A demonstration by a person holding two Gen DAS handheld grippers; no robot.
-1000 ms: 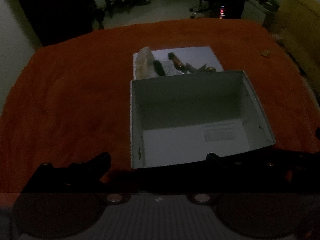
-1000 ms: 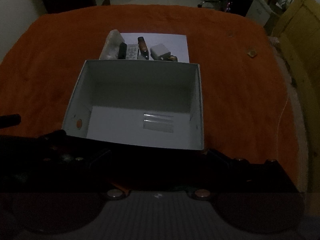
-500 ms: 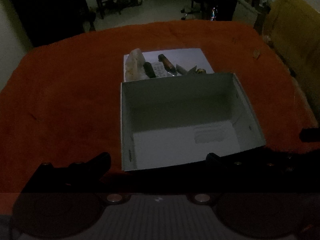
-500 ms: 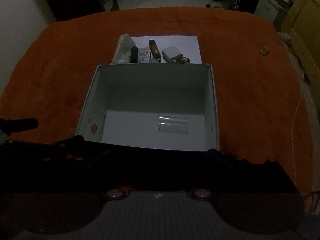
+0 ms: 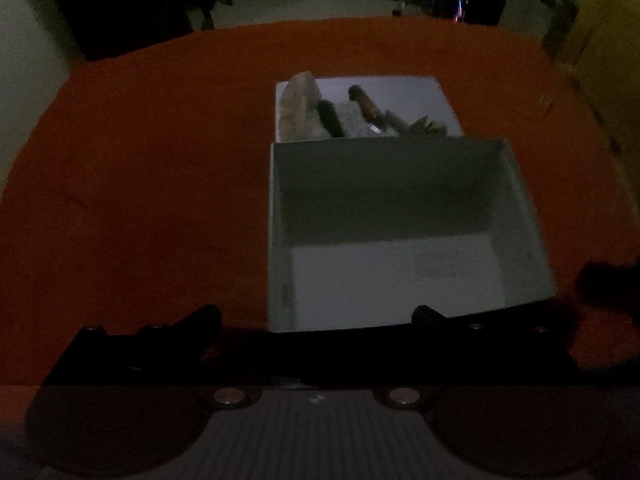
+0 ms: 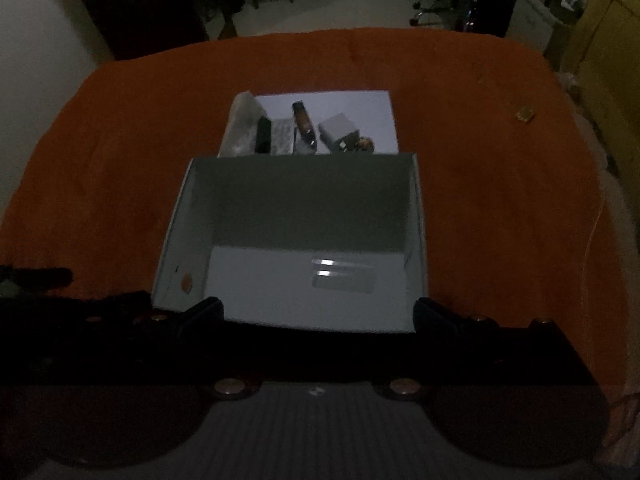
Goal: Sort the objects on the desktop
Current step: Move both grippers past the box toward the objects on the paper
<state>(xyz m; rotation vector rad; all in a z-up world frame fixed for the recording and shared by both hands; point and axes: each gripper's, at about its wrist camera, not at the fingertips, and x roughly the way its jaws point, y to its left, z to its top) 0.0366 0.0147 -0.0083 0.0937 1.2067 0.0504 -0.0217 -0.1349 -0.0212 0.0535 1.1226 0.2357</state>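
A white open-topped box [image 5: 384,176] [image 6: 300,200] stands on the orange cloth, directly ahead of both grippers. Behind it a white sheet [image 6: 352,100] [image 5: 404,92] carries a clear packet [image 6: 244,120] [image 5: 298,108], a black stick [image 6: 263,136] [image 5: 330,118], a remote [image 6: 282,136], a brown tube [image 6: 303,122] [image 5: 364,104] and a white block [image 6: 338,128]. My left gripper [image 5: 316,316] hangs open at the box's near-left corner. My right gripper [image 6: 316,308] hangs open over the near rim. Neither holds anything.
The orange cloth [image 6: 500,200] covers the whole table, with wide bare areas left and right of the box. A small yellowish piece [image 6: 525,114] lies far right. A taped label [image 6: 344,276] shows on the box floor. Dark furniture stands beyond the far edge.
Both views have drifted slightly, and the box sits a little lower and smaller in the right wrist view. The objects on the sheet have not moved. Both grippers stay open.
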